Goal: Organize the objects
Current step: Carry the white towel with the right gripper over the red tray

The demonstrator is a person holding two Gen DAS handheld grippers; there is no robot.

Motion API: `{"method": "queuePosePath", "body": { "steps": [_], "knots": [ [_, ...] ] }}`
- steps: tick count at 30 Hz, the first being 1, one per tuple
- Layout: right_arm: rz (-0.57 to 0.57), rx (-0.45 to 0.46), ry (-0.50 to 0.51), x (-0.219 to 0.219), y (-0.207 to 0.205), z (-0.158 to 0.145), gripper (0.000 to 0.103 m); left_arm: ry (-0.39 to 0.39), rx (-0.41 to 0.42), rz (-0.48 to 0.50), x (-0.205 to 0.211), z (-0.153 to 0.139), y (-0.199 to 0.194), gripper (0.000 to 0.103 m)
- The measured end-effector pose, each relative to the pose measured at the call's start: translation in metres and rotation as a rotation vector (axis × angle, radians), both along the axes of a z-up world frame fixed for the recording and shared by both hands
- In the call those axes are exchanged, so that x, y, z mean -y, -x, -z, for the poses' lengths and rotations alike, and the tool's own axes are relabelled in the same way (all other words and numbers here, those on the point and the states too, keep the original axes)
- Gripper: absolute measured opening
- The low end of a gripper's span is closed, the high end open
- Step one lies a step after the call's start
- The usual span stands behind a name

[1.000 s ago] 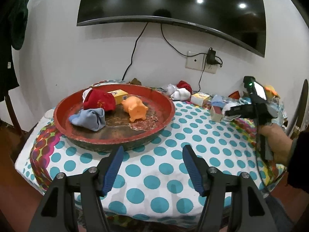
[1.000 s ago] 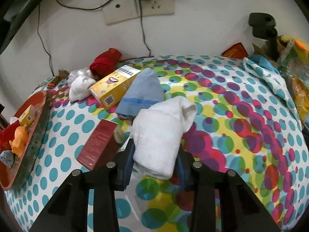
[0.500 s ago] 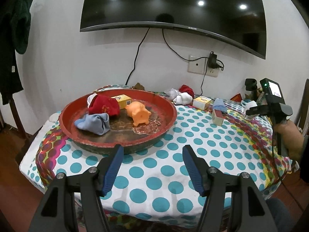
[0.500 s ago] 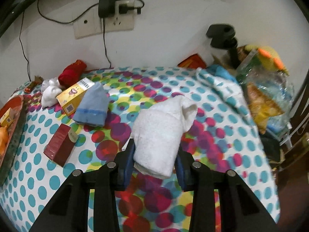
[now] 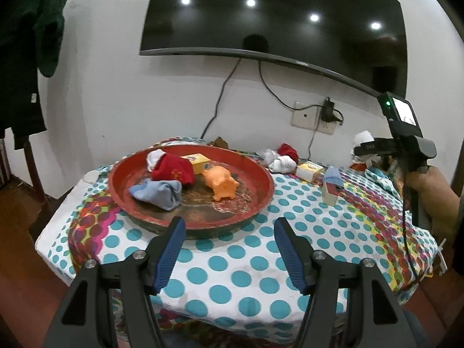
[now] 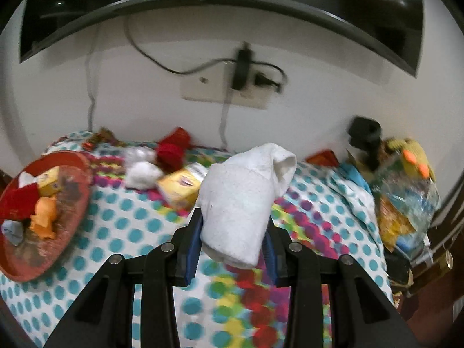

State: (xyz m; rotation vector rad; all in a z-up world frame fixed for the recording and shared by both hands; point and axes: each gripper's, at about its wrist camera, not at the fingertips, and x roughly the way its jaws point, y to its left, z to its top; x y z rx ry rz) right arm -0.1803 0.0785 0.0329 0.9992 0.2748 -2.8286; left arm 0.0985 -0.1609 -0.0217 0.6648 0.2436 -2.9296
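The right hand-held gripper [image 6: 233,232] clamps a folded white terry cloth [image 6: 243,200] above the polka-dot-covered desk [image 6: 121,232], while the left hand-held gripper [image 5: 229,245] hangs open and empty before the round red tray [image 5: 261,200].

White wall [image 5: 121,87] ahead of the left gripper, bearing a dark wall-mounted television [image 5: 275,14] (ceiling lights reflected in it). Wall socket [image 5: 314,116] below its right end; dark garment [image 5: 32,43] hanging far left; wooden floor [image 5: 17,203].

Even, fairly bright indoor lighting; ceiling spots glare in the television [image 5: 278,14]. Strong fisheye bending, dark corners. Right-wrist view motion-blurred.
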Motion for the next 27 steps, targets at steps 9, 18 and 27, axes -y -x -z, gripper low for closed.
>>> {"method": "queuePosePath", "body": {
  "steps": [9, 18, 27],
  "knots": [
    [-0.207, 0.033, 0.0, 0.117, -0.014, 0.012, 0.034, -0.029, 0.01, -0.13, 0.035, -0.001, -0.003, 0.065],
    [-0.485, 0.105, -0.033, 0.222, -0.07, 0.058, 0.034, -0.084, 0.007, -0.323, 0.088, 0.001, -0.012, 0.065],
    [-0.582, 0.164, -0.04, 0.267, -0.106, 0.09, 0.034, -0.098, 0.002, -0.389, 0.105, 0.001, -0.017, 0.065]
  ]
}}
